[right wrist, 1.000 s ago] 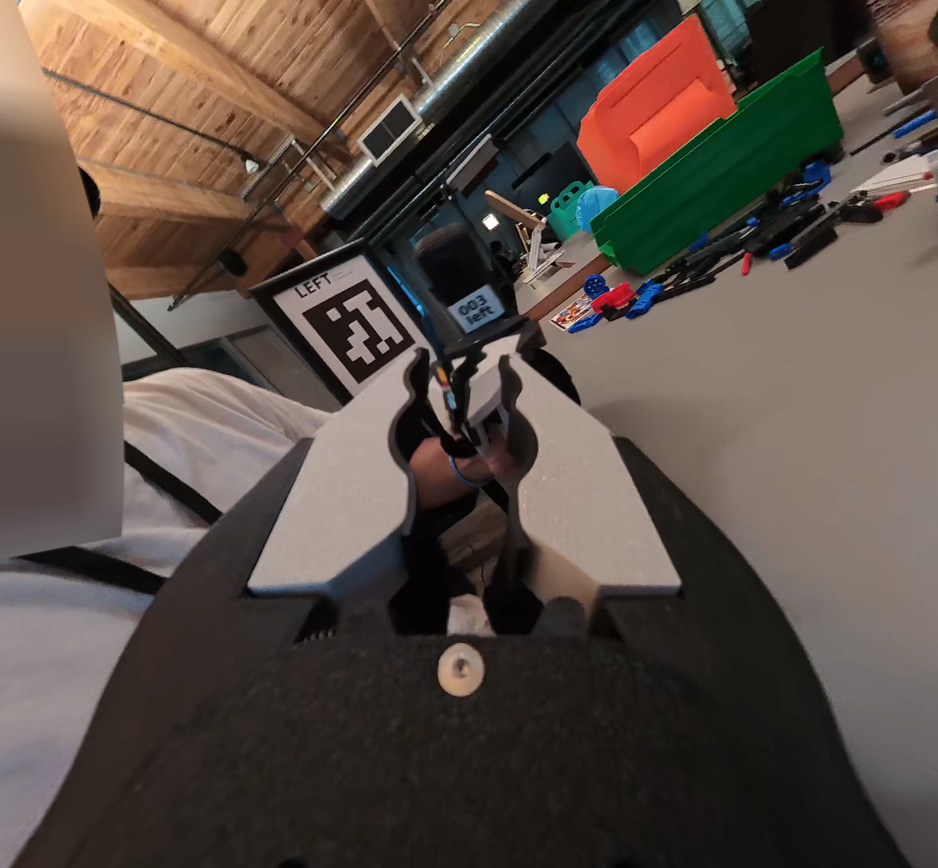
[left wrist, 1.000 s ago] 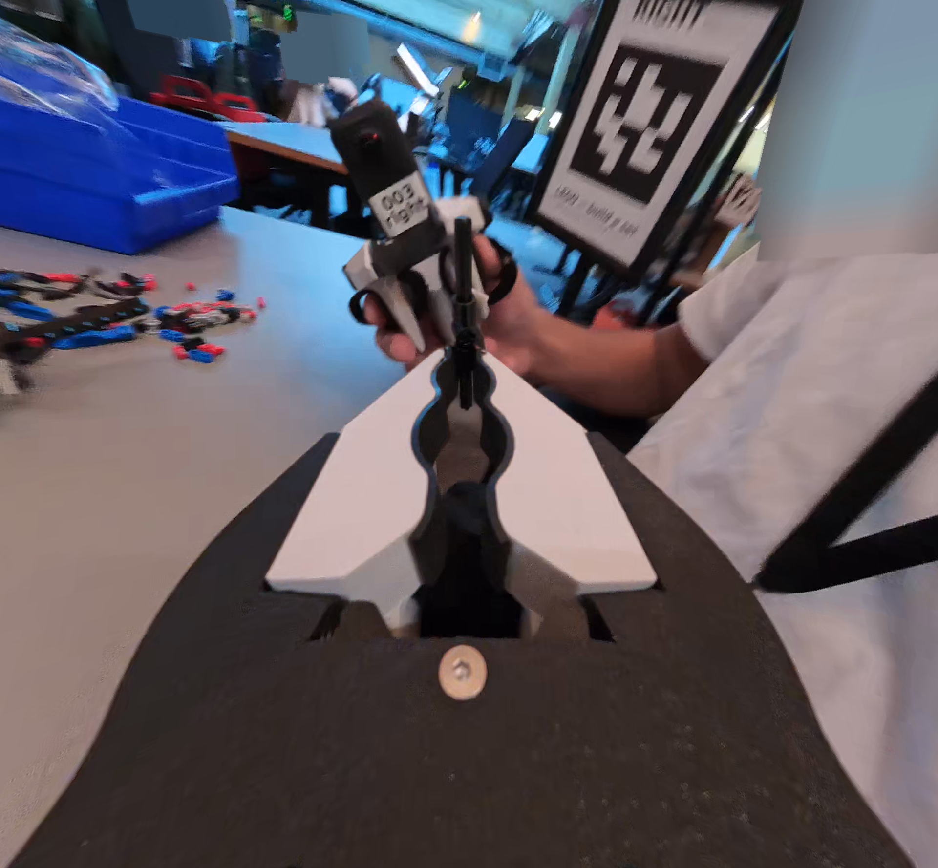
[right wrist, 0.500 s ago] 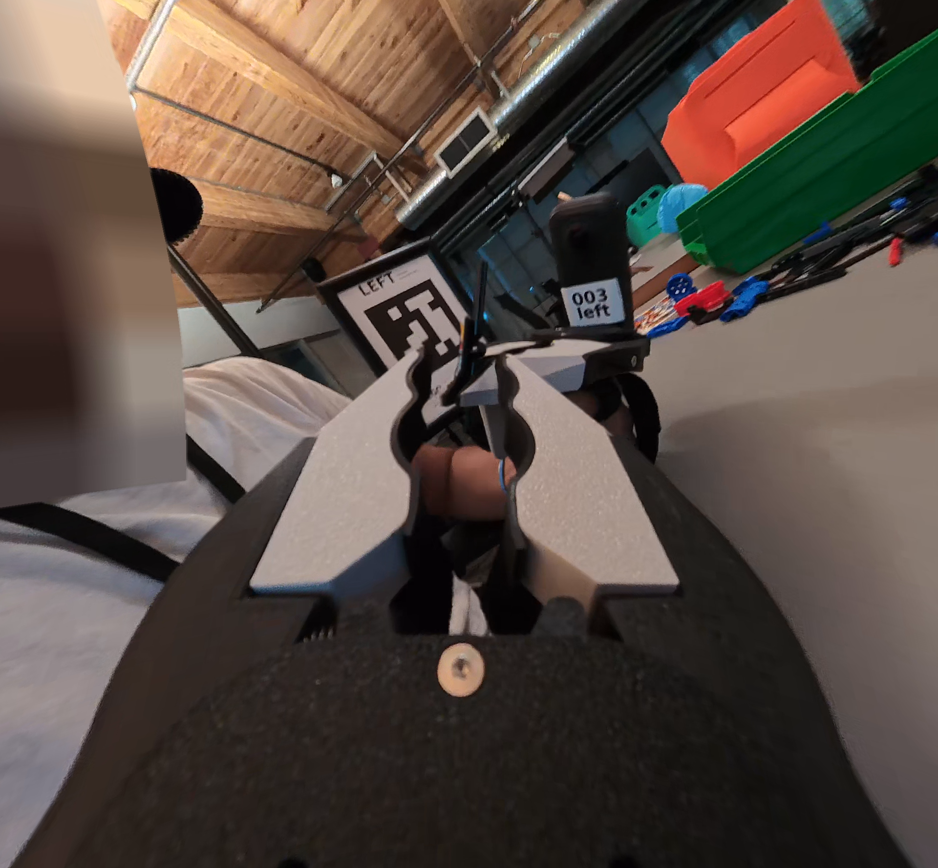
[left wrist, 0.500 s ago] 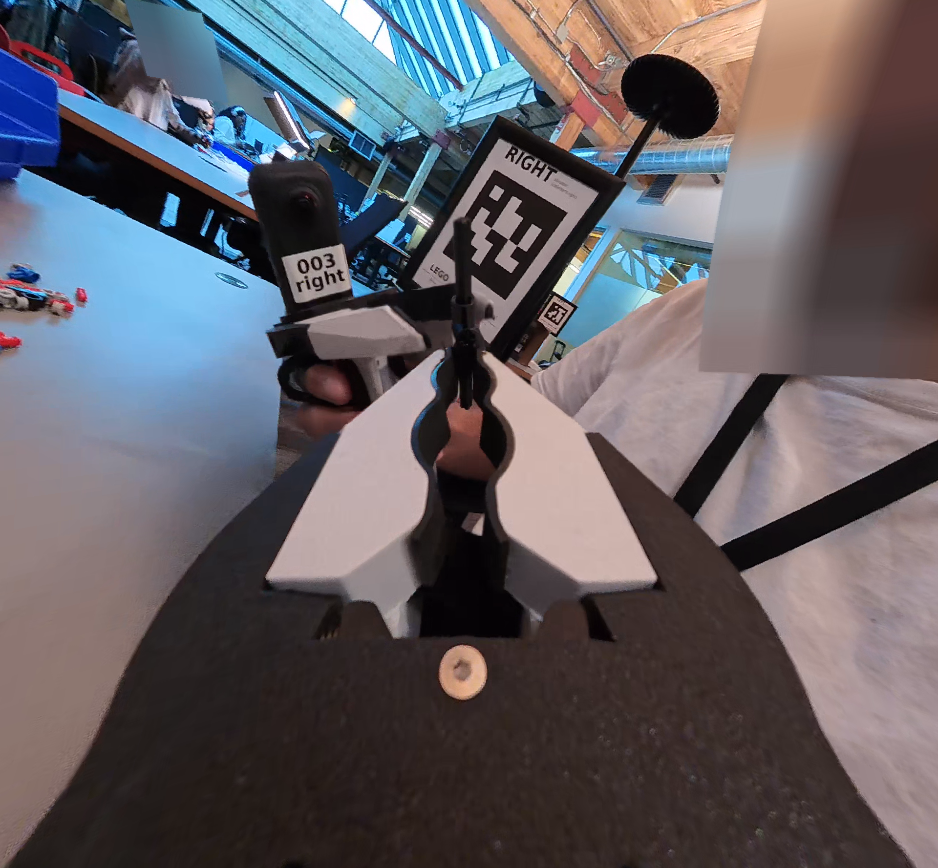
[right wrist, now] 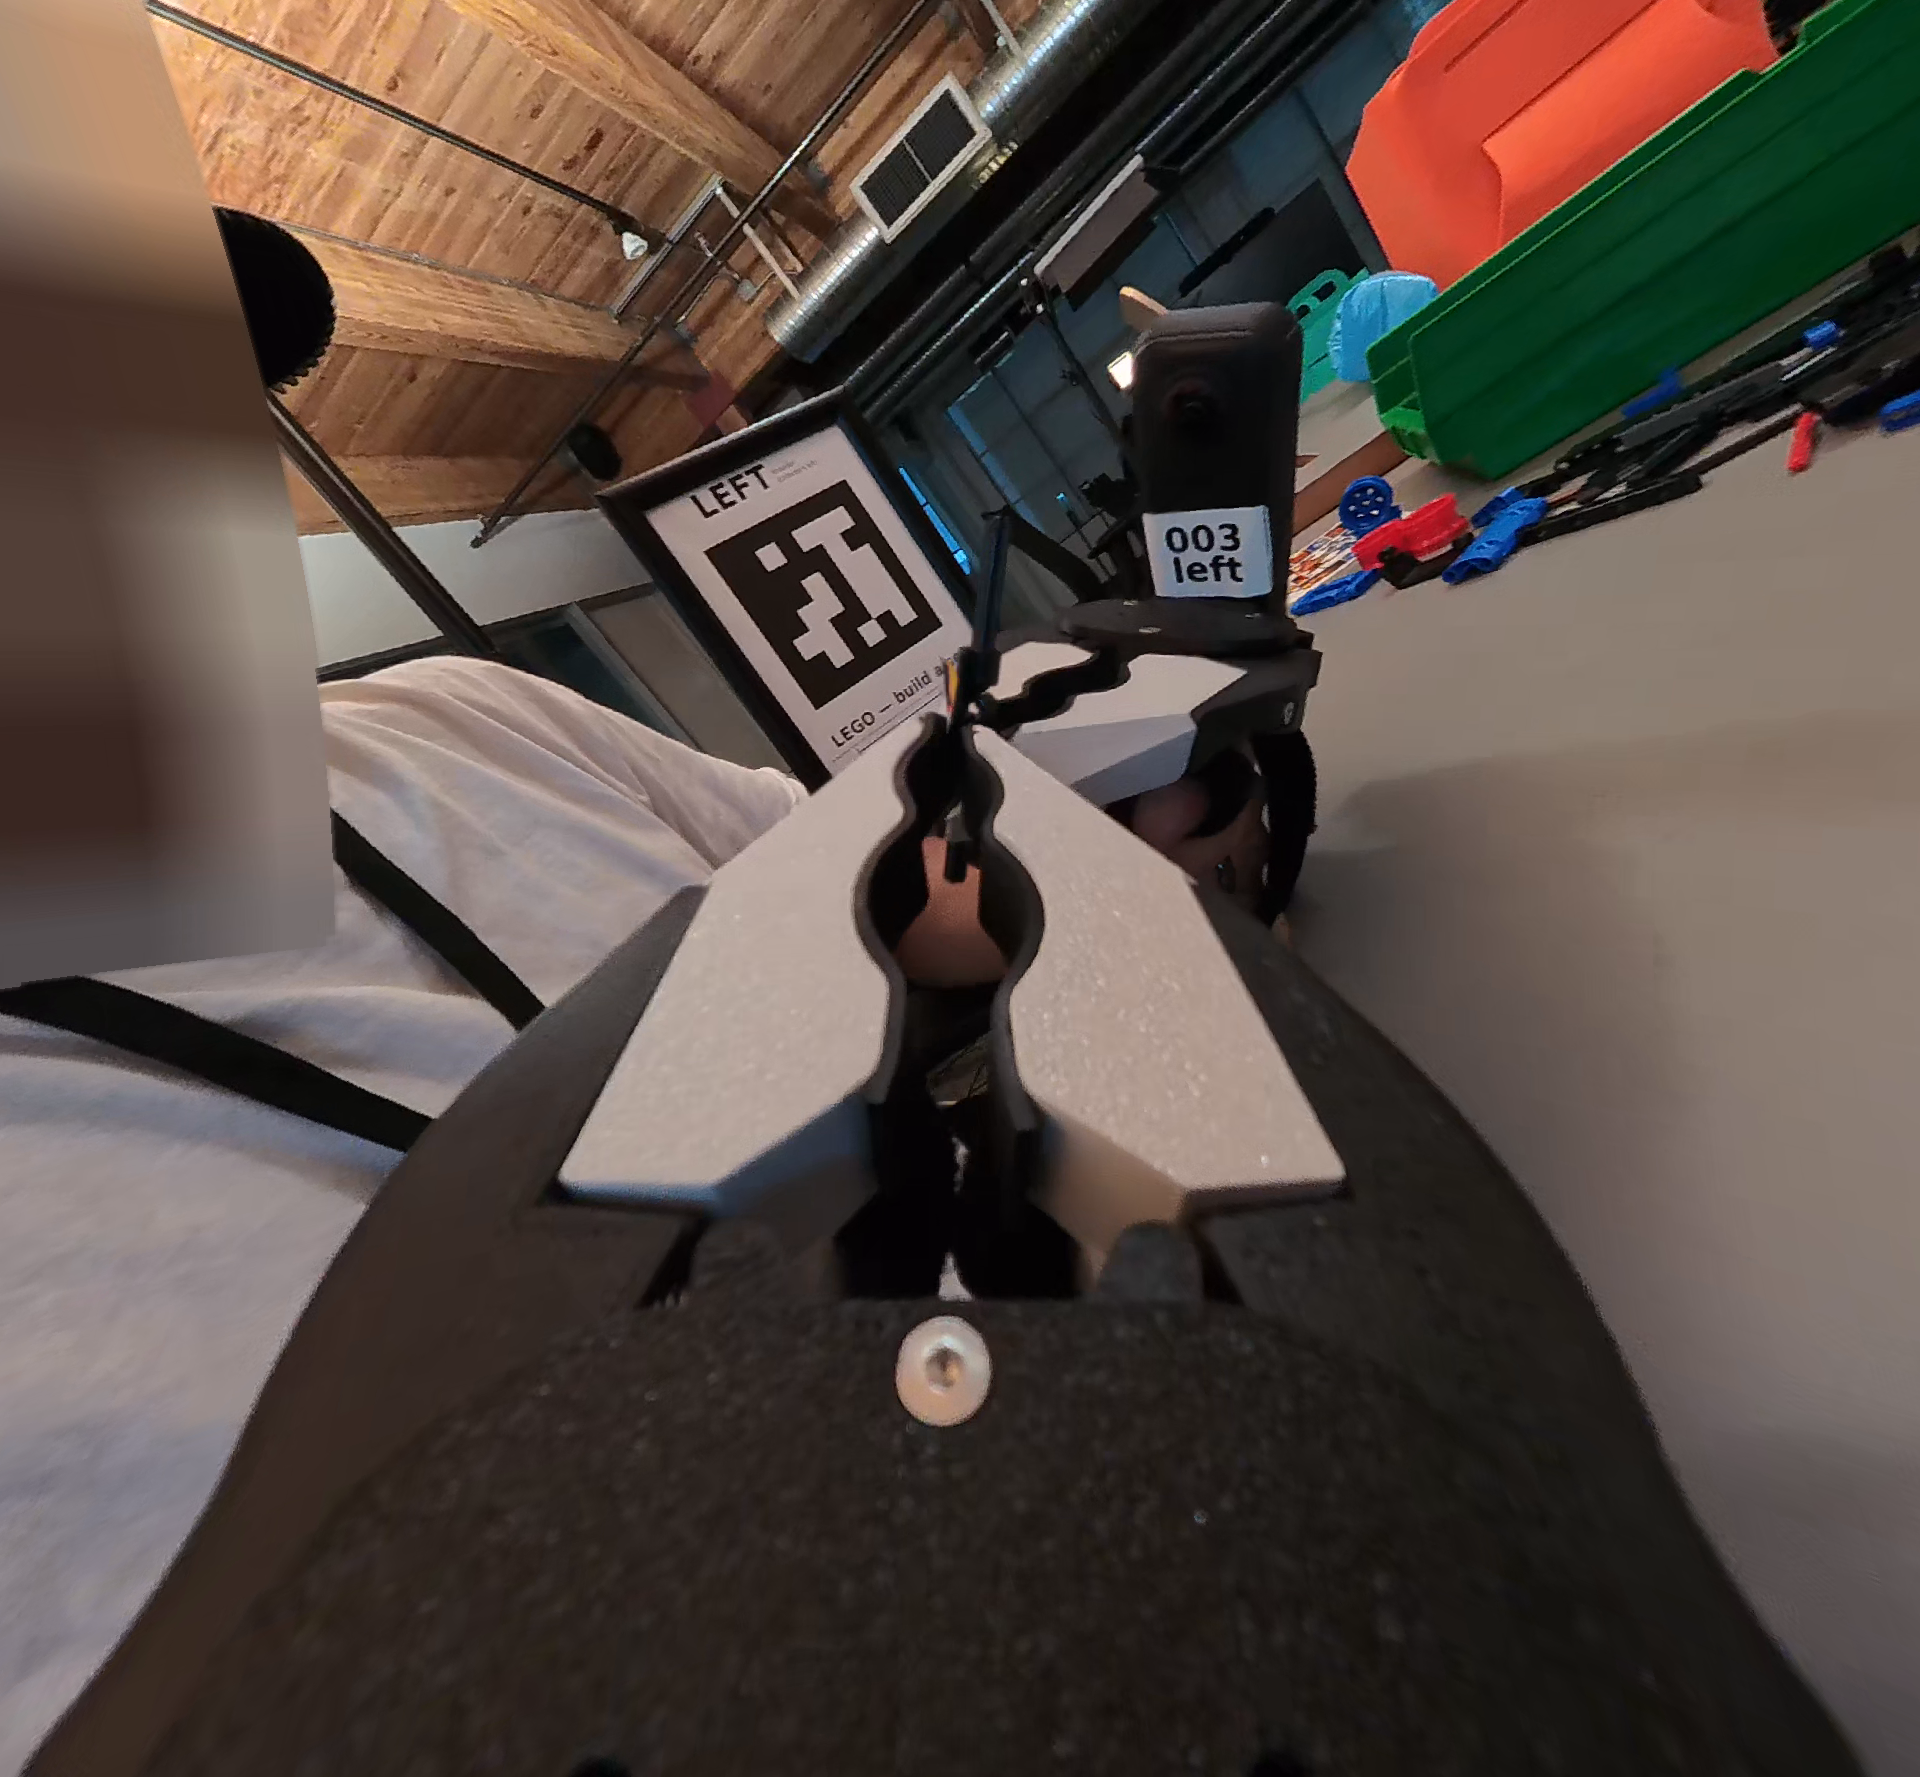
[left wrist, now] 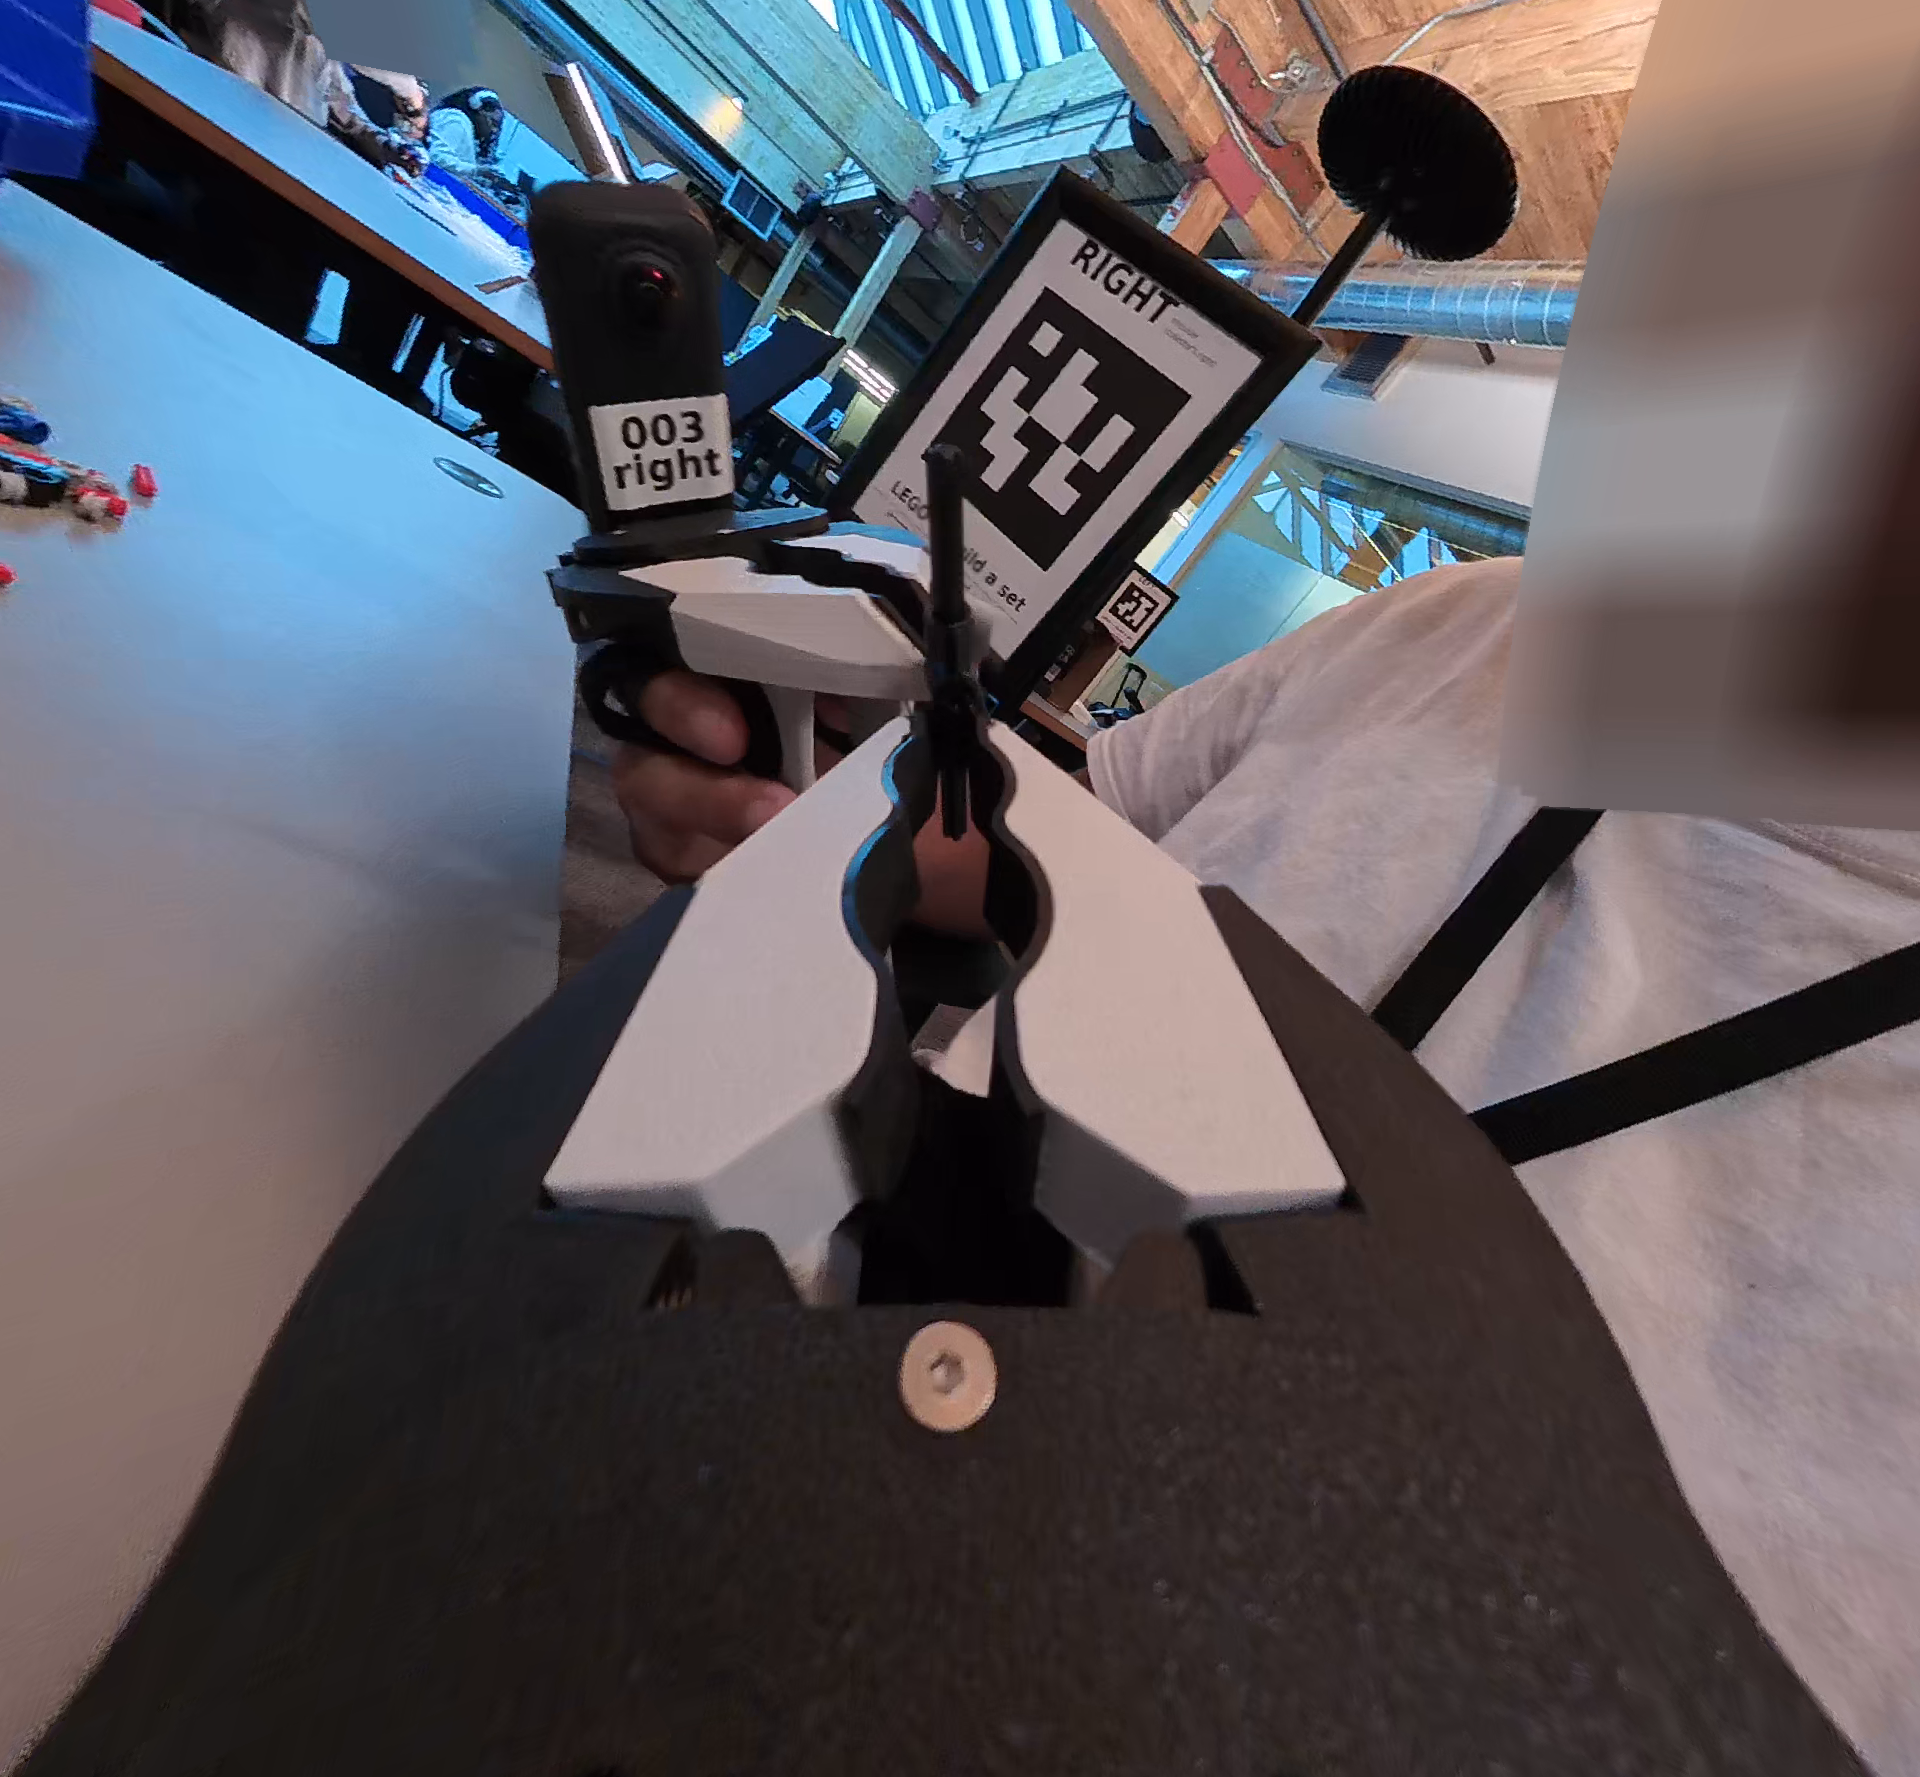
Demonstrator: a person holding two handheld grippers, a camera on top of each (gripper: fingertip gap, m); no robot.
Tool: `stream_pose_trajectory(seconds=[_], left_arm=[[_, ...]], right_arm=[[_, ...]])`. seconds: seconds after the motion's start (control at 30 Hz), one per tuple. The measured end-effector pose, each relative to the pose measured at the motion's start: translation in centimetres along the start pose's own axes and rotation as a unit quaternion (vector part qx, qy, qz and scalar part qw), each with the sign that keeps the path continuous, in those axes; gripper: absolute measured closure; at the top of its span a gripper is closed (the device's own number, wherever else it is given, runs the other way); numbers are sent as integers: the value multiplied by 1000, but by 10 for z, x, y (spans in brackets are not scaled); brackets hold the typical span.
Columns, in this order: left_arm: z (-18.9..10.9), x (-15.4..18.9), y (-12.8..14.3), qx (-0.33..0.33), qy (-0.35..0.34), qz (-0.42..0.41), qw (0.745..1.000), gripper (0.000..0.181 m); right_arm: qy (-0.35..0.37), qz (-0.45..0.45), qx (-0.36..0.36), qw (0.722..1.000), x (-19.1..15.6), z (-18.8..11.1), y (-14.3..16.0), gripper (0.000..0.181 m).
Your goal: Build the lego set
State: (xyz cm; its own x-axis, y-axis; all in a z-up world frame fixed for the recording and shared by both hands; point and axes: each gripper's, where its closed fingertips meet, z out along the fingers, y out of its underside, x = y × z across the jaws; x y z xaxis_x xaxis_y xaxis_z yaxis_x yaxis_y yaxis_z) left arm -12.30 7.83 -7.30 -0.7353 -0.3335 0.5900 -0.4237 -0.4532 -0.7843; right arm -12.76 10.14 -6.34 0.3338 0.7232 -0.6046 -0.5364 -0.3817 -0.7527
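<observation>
We hold two tongs up in the air, above the grey bench (right wrist: pixel 1558 896), tip to tip. The left tongs (left wrist: pixel 951 740) are clenched on a thin black rod (left wrist: pixel 943 564), a long lego stick with a small thick bit near its middle. The rod stands almost straight up, its long way running from the tips toward the roof, with a short end hanging down between the fingers. The right tongs (right wrist: pixel 961 751) look squeezed nearly closed around the same small part, right where the two tips meet, but we cannot tell for sure if they grip it. We think the rod is very light and stiff, and smooth enough to slip or spin if we pinch it softly. It is thin, so it could bend or pop out if we push sideways. The best place to hold looks like the thick bit near the middle. More loose lego pieces (right wrist: pixel 1455 543) lie far off on the bench by a green bin (right wrist: pixel 1662 273).
</observation>
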Motion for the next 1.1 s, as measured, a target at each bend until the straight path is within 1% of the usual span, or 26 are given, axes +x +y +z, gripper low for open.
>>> stream_pose_trajectory(seconds=[0.1,0.2,0.27,0.33,0.5,0.63,0.73,0.8,0.93,1.1], left_arm=[[-2,-6,-3,6,-24,-2,1000,178],[-3,-10,-4,9,-33,-5,999,166],[-4,-12,-3,8,-43,-3,999,168],[-4,-17,-2,4,-60,-3,998,178],[-7,-22,-4,13,-69,-27,997,179],[-11,-24,-8,36,-61,-76,995,179],[-13,-24,-9,44,-52,-95,993,179],[-13,-21,-10,48,-36,-108,992,179],[-10,-22,-6,43,-28,-124,991,179],[-6,-22,-2,39,-24,-131,990,179]], right_arm=[[20,4,12,1000,7,-2,-3,181],[42,5,34,999,13,-6,-9,181],[43,14,47,998,15,-8,-12,181],[41,21,52,998,17,-10,-13,181],[48,27,56,997,20,-12,-14,180],[46,45,69,996,23,-16,-17,178],[39,50,63,996,24,-16,-16,166],[41,48,54,997,25,-15,-13,164],[44,38,31,998,24,-10,-7,164],[46,38,25,998,25,-7,-3,168]])
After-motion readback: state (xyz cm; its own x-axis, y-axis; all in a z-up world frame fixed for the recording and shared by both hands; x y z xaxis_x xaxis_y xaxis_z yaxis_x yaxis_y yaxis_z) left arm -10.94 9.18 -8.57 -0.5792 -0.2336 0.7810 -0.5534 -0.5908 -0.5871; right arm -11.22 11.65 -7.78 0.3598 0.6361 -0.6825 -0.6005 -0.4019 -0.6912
